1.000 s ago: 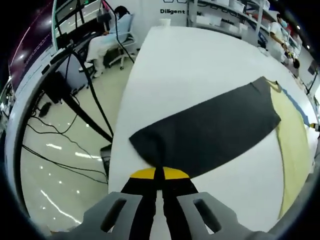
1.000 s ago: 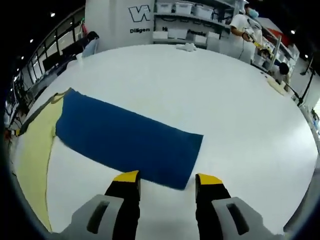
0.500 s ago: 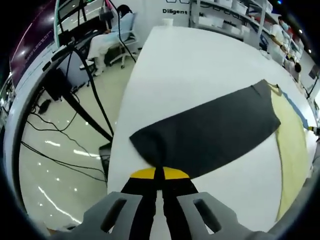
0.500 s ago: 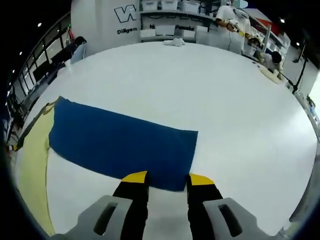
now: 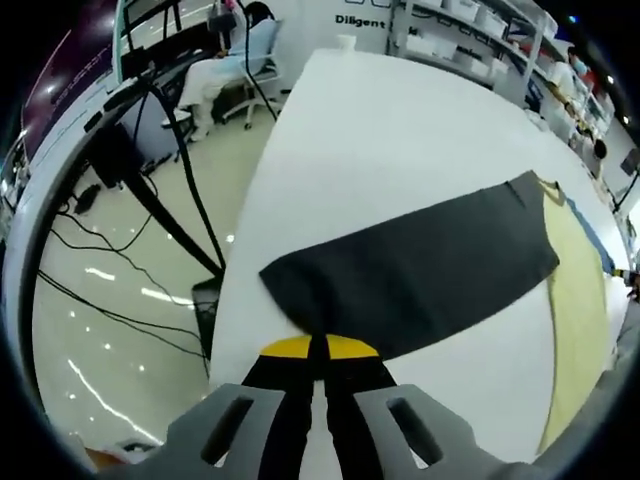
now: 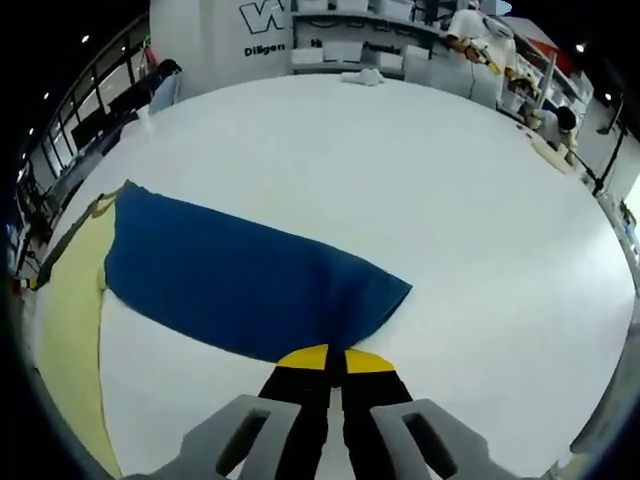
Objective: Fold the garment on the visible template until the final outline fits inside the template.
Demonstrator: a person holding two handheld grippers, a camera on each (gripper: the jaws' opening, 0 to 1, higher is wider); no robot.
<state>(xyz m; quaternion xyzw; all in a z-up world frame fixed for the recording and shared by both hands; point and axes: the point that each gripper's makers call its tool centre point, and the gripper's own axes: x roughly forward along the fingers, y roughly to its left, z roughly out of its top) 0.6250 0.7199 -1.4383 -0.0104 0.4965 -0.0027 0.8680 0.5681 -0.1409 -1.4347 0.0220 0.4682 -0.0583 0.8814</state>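
The right gripper (image 6: 335,358) had just clamped the blue garment (image 6: 235,275) at its near edge—matching the left gripper (image 5: 318,347), already pinched on it—so both ends were ready for lifting toward the yellow template (image 6: 65,300).

A lab workspace: large white table (image 6: 450,200), metal storage shelves (image 6: 370,45) at the top, black cables (image 5: 110,300) at left.

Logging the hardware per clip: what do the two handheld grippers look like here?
Both match. The left gripper has two black jaws capped with yellow tips, rising from a pale grey moulded body with a slot-shaped recess on each side. The right gripper has the same black jaws, yellow tips and grey slotted body. No cables, printed markings or sleeves are visible on either.
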